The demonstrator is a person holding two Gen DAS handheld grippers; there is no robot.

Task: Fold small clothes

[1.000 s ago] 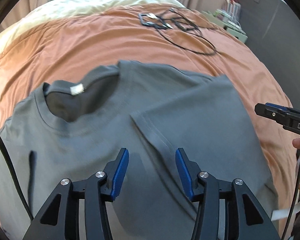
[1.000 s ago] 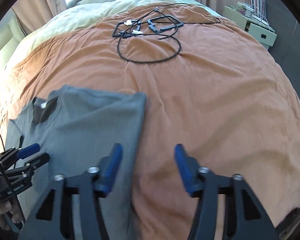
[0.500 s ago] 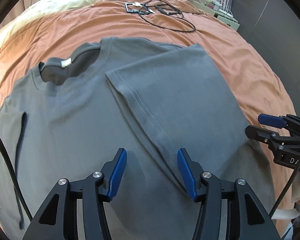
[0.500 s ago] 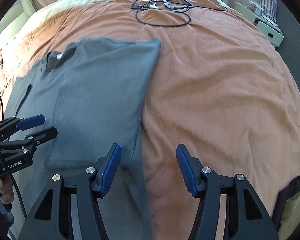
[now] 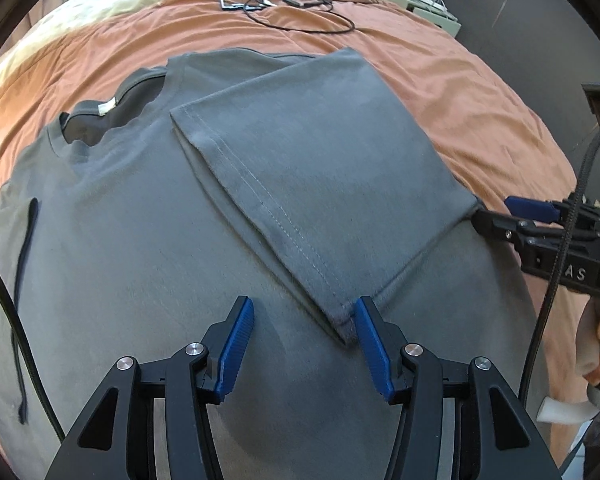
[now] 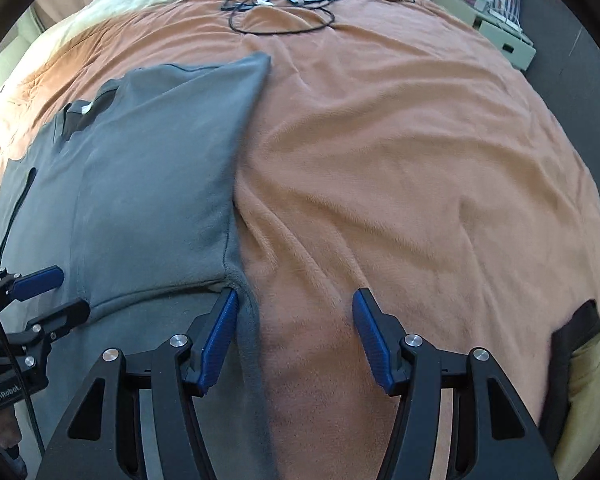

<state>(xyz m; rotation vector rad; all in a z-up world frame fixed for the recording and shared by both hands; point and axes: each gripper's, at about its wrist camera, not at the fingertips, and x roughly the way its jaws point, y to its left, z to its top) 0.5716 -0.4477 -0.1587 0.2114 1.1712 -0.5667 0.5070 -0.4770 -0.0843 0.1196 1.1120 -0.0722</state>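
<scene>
Our left claw (image 5: pixel 302 344) is spread and holds nothing; the hemmed corner of the folded sleeve (image 5: pixel 320 184) lies just inside its right finger at about 1 o'clock. Our right claw (image 6: pixel 294 334) is spread too, empty, with its left finger touching or just over the shirt's (image 6: pixel 140 184) side edge where the sleeve's fold begins — we cannot tell which.

Outward from there, the one grey shirt lies flat on the orange blanket (image 6: pixel 400 140), collar (image 5: pixel 112 104) at about 10 o'clock in the left view.

We judge the fold to be early. One sleeve is turned in over the chest, its stitched hem running from 11 toward 5 o'clock. The other side, at 9 o'clock, looks unfolded, and the body has not yet been doubled lengthwise.

Count: one shirt, two claws, one tangle of black cables (image 6: pixel 280 4) at 12 o'clock, far up the bed — and a small drawer unit (image 6: pixel 496 28) at 2 o'clock beyond it.
</scene>
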